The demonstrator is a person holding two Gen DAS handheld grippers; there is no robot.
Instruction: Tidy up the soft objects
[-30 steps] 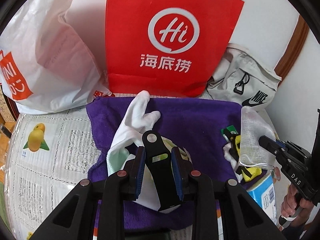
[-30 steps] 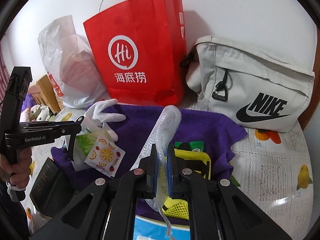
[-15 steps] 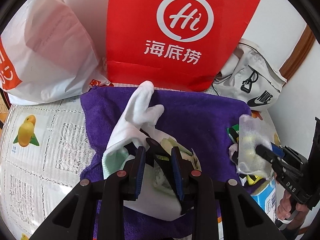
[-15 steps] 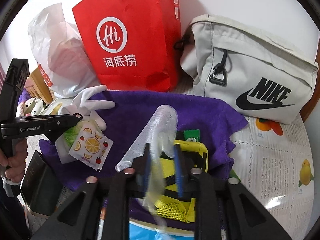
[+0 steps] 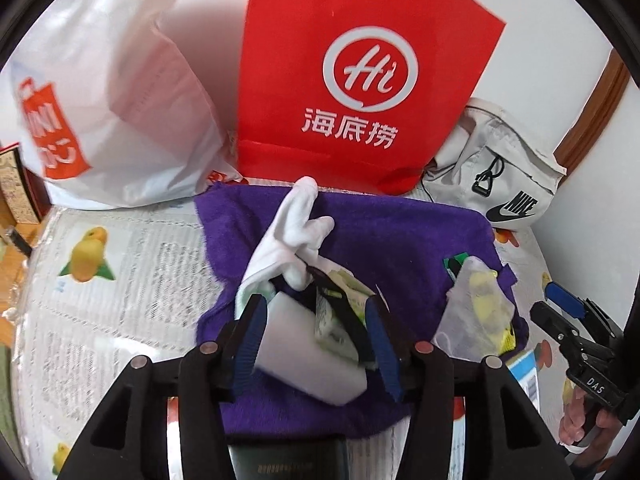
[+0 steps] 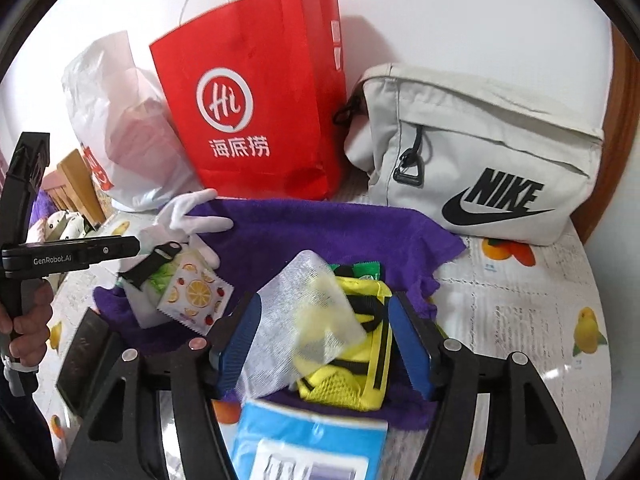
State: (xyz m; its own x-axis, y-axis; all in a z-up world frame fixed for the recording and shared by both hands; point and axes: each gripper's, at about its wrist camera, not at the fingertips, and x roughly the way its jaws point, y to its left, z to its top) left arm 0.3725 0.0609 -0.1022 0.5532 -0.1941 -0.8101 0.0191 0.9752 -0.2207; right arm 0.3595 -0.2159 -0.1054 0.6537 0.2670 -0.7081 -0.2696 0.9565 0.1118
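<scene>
A purple towel (image 5: pixel 400 240) (image 6: pixel 320 232) lies on the table. On it lie a white glove (image 5: pixel 292 228) (image 6: pixel 188 216), a black strap clip (image 5: pixel 344 312) (image 6: pixel 152 260) and a fruit-print packet (image 6: pixel 196 292). My left gripper (image 5: pixel 316 344) is open, its jaws either side of the clip and packet. My right gripper (image 6: pixel 324 340) is open over a white mesh bag (image 6: pixel 304 312) (image 5: pixel 472 312) that lies loose on a yellow pouch (image 6: pixel 364 352).
A red paper bag (image 5: pixel 360 80) (image 6: pixel 256 112), a white plastic bag (image 5: pixel 104 104) (image 6: pixel 120 132) and a grey Nike bag (image 6: pixel 480 160) (image 5: pixel 500 172) stand at the back by the wall. A blue box (image 6: pixel 304 444) sits near the front edge.
Both grippers have opened. The left let go of the black clip onto the towel. The right let go of the mesh bag, which dropped onto the yellow pouch.
</scene>
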